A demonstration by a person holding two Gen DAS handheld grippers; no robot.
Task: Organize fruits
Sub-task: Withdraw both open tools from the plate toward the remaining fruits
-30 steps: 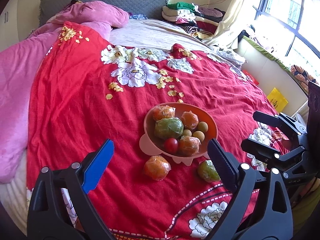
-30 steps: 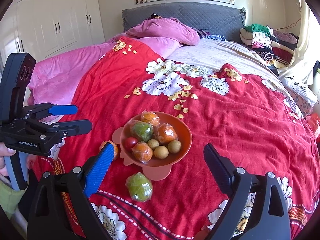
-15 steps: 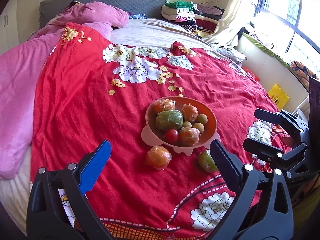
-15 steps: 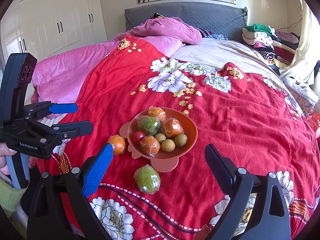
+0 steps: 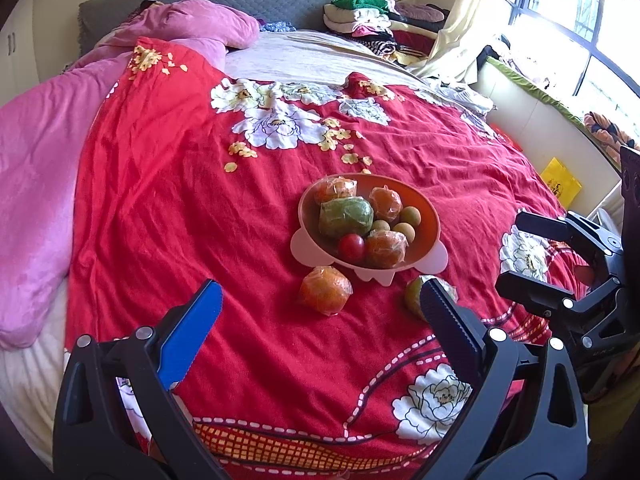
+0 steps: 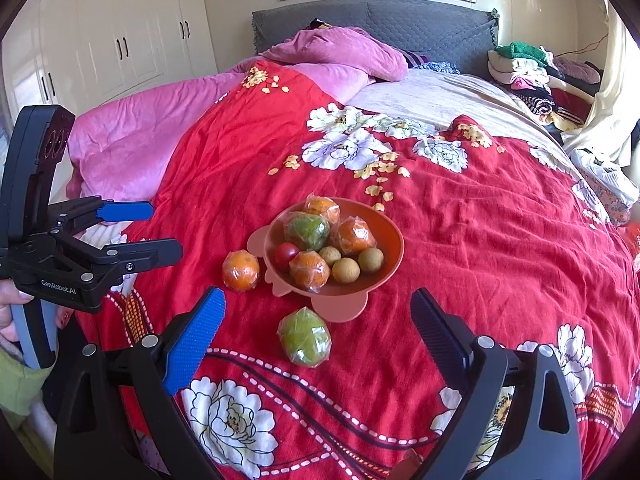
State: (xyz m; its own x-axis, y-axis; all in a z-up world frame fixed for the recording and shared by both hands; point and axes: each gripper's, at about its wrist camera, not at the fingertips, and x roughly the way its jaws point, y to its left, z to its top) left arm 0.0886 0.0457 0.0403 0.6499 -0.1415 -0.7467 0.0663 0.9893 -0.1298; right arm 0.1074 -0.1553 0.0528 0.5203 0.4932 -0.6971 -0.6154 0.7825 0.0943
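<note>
Both of your grippers hang above the near end of the bed, and neither holds anything. Your left gripper [image 5: 320,312] has its jaws spread wide, the blue pad on the left and the black one on the right. Your right gripper [image 6: 316,320] is just as wide apart and equally empty. From the right wrist view your left gripper [image 6: 160,230] shows at the far left edge, its two fingers parted, with your hand [image 6: 8,320] wrapped around its handle.

The orange bowl [image 6: 390,240] sits on the red flowered blanket [image 6: 500,248], roughly in the middle of the bed's near half. Inside it lie a wrapped green fruit [image 6: 307,231], three wrapped oranges, a small red tomato [image 6: 286,254] and three small tan round fruits [image 6: 346,270].

Two fruits lie outside the bowl, on the blanket. A wrapped orange [image 5: 325,290] rests just beside the bowl's near left edge; you see it between the left gripper's pads but further away than their tips. A second wrapped green fruit [image 6: 306,337] lies near the bowl's near side, between the right gripper's pads and ahead of them. In the left wrist view that same green fruit [image 5: 414,300] is partly hidden behind the black pad.

A pink quilt [image 5: 36,168] covers the left side of the bed, and folded clothes [image 6: 524,68] are stacked at the far right corner.
</note>
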